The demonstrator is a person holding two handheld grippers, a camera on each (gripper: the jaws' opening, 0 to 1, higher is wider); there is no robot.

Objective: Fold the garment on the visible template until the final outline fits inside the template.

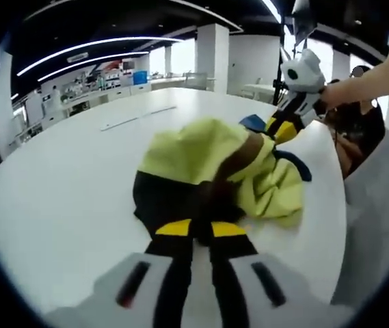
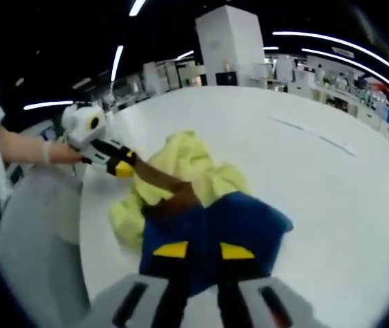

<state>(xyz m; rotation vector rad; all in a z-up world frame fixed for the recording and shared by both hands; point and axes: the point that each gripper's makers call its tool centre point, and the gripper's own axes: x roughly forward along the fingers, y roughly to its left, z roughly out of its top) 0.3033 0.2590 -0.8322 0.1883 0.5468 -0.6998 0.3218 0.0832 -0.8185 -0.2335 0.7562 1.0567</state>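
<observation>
Both tongs, left (image 1: 201, 229) & right (image 2: 204, 251), clamped on the garment (image 1: 211, 164), bunched on the table (image 1: 64, 191).

The garment (image 1: 211, 167) is mostly a pale yellow-green, with a brown band across it, a black panel at the near end in the left gripper view and a deep blue panel (image 2: 238, 225) closest in the right gripper view. Both grippers are white-bodied with black jaws and bright yellow patches near the tips: left gripper (image 1: 201, 217), right gripper (image 2: 204, 239). The table (image 1: 57, 184) is plain white, no pattern on it.
</observation>
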